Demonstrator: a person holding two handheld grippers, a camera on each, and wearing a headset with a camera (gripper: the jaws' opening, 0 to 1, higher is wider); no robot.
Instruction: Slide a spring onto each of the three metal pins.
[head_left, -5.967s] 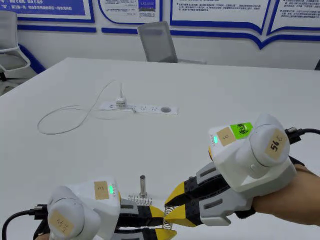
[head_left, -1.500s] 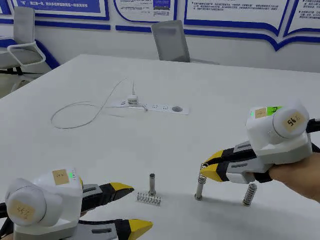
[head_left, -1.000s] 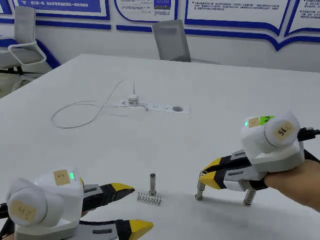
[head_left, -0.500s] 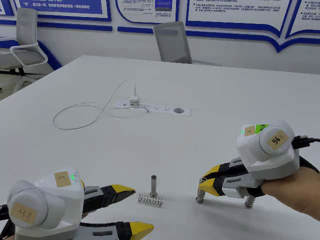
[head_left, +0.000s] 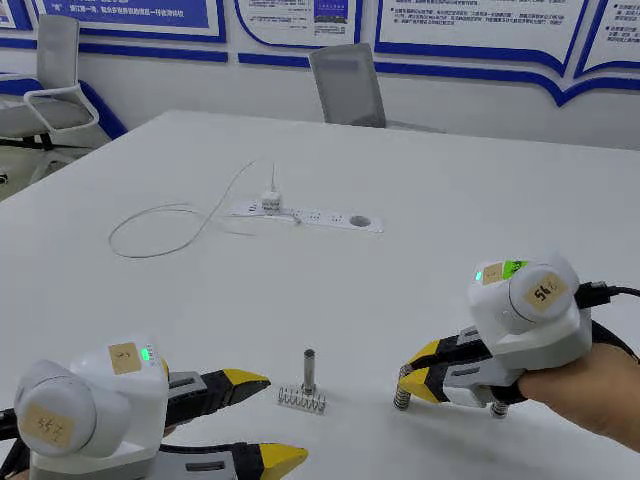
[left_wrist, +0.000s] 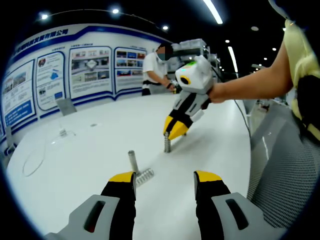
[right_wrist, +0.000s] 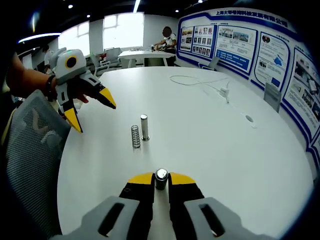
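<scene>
On the white table (head_left: 300, 270), the left gripper (head_left: 272, 418) at 7 o'clock in the head view has its jaws spread wide. The right gripper (head_left: 415, 368) at 4 o'clock pinches the top of the middle pin (right_wrist: 161, 175) (a fitted spring (head_left: 402, 397) is on it). A bare pin (head_left: 309, 368) stands upright, and a loose spring (head_left: 301, 400) lies just beside it at its 7 o'clock.
</scene>
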